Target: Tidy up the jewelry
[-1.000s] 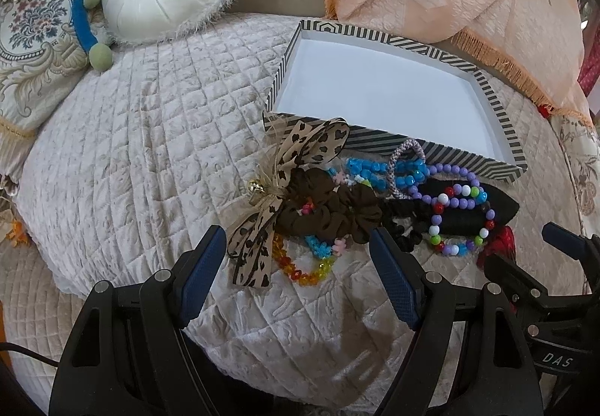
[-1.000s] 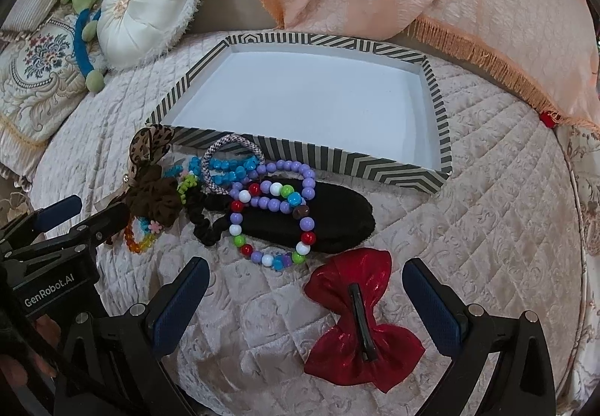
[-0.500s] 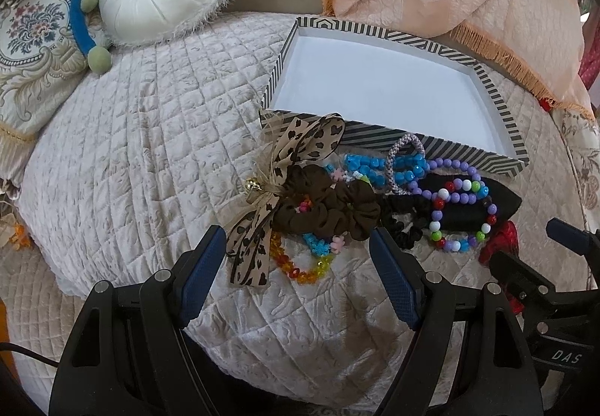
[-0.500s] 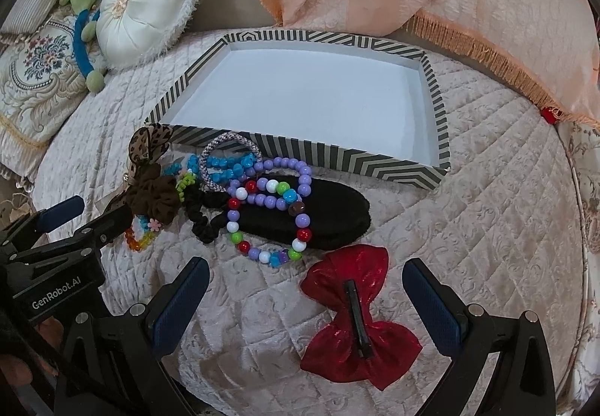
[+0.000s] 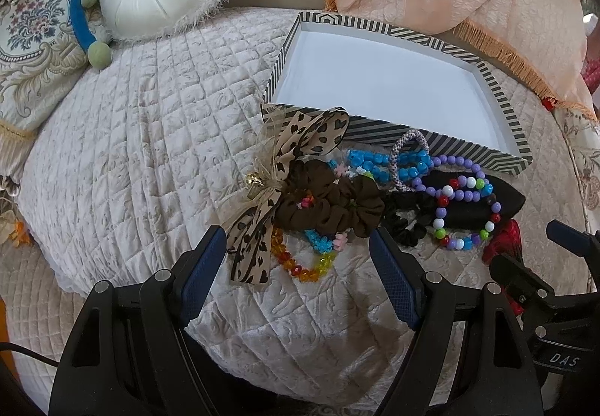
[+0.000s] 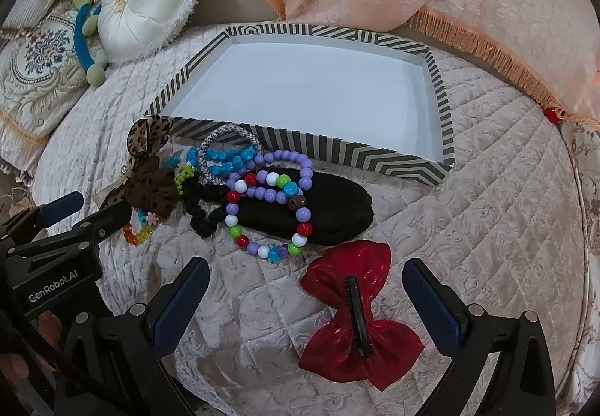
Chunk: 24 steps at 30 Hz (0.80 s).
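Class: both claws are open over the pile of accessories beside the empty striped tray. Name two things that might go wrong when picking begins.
1. The brown scrunchie lies over the leopard bow and beaded bracelets, so the left claw may drag several pieces at once.
2. The red bow lies clip side up; the right claw might pinch only soft fabric and let it slip.

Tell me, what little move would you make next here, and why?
Probably lower the right gripper onto the red bow and close on it. Its jaws stand open with the bow lying between them, apart from the tangled pile, and the striped box beyond holds nothing yet. The left gripper is open too, facing the brown scrunchie.
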Tool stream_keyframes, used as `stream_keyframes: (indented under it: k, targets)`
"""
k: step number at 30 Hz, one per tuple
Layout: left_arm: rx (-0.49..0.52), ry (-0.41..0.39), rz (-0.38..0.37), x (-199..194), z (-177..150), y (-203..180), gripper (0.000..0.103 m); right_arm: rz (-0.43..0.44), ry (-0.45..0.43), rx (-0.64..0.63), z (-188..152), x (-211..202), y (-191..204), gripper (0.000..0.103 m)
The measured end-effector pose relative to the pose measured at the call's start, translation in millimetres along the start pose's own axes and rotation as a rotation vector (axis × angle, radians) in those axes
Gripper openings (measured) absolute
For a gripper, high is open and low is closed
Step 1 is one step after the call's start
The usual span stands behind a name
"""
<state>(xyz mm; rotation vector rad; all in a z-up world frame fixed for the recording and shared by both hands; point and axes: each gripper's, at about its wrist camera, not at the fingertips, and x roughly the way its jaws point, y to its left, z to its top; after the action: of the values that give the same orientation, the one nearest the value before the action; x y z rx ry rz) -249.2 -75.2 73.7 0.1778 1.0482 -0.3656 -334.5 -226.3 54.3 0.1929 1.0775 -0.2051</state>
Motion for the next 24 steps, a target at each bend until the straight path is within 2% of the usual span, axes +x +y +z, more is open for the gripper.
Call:
stream_keyframes:
  k: [8, 15, 24]
  targets:
    - [-0.008, 0.009, -0.018, -5.0, 4.5, 6.6, 0.079, -0.010, -0.005, -0.007, 0.6, -4.8, -5.8, 0.103]
    - [-0.051, 0.025, -0.038, -7.0, 11.9, 25.7, 0.079, -0.005, -0.008, 0.021, 2.3, -6.9, -20.0, 0.103]
    - [-0.104, 0.038, -0.047, -2.3, 29.4, 54.2, 0.079, 0.010, -0.027, 0.003, 9.9, -7.3, -18.4, 0.102]
